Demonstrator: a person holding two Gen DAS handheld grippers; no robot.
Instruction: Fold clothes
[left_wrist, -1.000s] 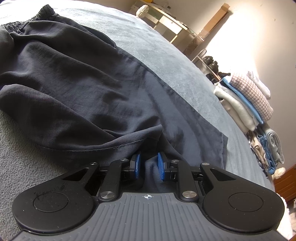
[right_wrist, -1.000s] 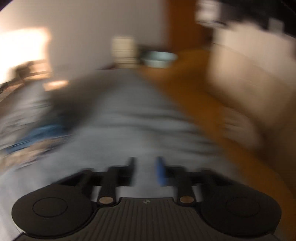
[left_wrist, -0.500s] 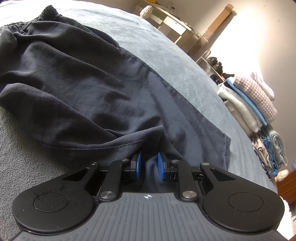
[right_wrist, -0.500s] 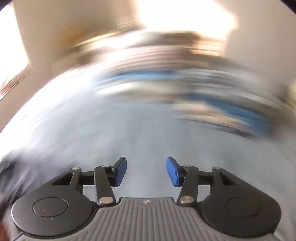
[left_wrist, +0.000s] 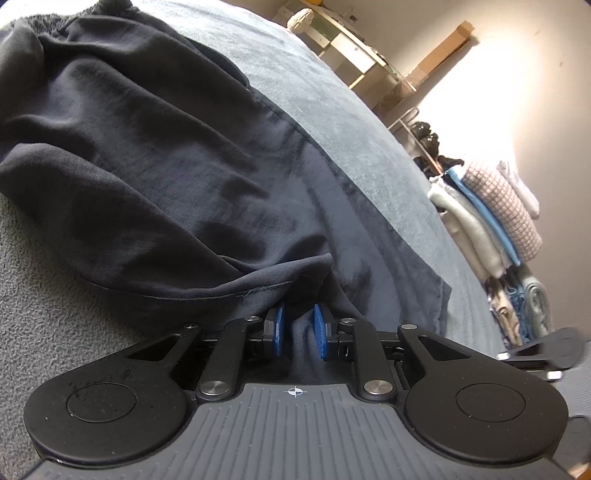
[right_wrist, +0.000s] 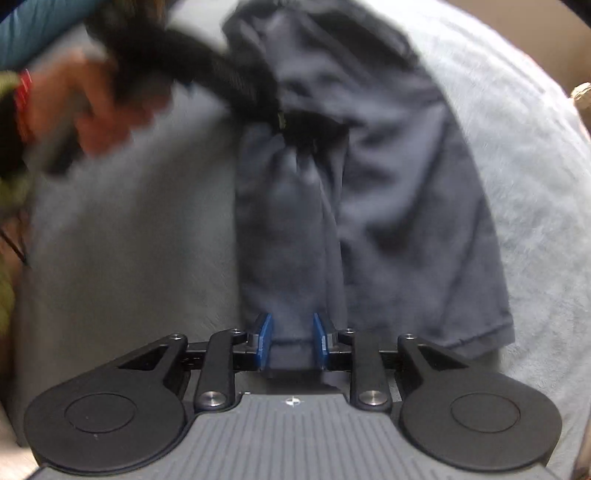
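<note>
Now | dark shorts (left_wrist: 155, 155) spread on grey bed (left_wrist: 369, 122) | my left gripper (left_wrist: 298, 328) pinches bunched hem | my right gripper (right_wrist: 291, 339) narrowly parted around another hem, grip uncertain | holding edges for folding, I judge

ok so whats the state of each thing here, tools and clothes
left tool: shut on the shorts, fabric bunched between its pads
right tool: around a hem of the shorts; whether it grips yet, cannot tell
shorts: dark, wrinkled, partly spread on the blanket, not yet folded
blanket: grey, spread flat under the shorts
clothes pile: folded and stacked at the far edge
</note>
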